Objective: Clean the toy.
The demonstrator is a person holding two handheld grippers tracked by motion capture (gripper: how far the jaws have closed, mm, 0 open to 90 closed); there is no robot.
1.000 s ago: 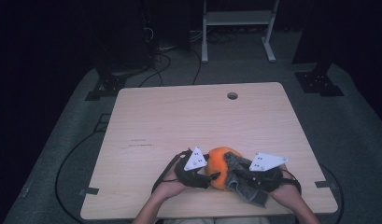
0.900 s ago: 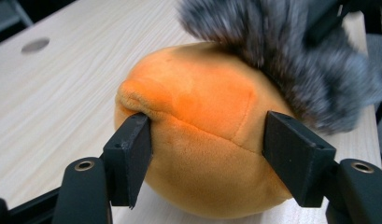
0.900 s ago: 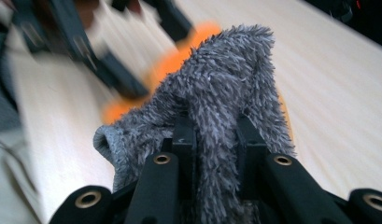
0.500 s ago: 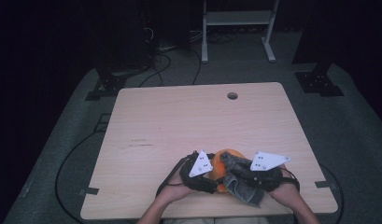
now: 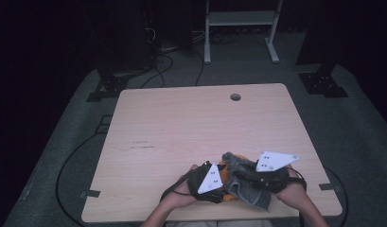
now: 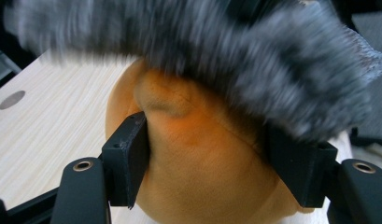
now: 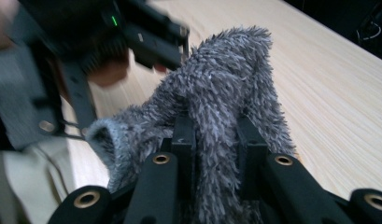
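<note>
An orange ball (image 6: pixel 202 158) sits near the table's front edge, and my left gripper (image 6: pixel 207 163) is shut on it, one black jaw on each side. The same orange ball (image 5: pixel 225 177) peeks out between the two grippers in the high view. A grey fuzzy cloth (image 7: pixel 221 112) is pinched between the jaws of my right gripper (image 7: pixel 215 140). The cloth (image 5: pixel 238 168) drapes over the top of the ball, and its blurred pile (image 6: pixel 226 51) hangs across the upper part of the left gripper view. My left gripper (image 5: pixel 215 182) and right gripper (image 5: pixel 245 172) stand close together.
The light wooden table (image 5: pixel 191 127) has a round cable hole (image 5: pixel 235 97) near its far edge. Dark cables (image 5: pixel 68 161) trail on the grey floor at the left. A white metal stand (image 5: pixel 238 28) is behind the table.
The left gripper has moved right, onto the ball. The right gripper has drawn the grey cloth up over the ball, so less orange shows.
</note>
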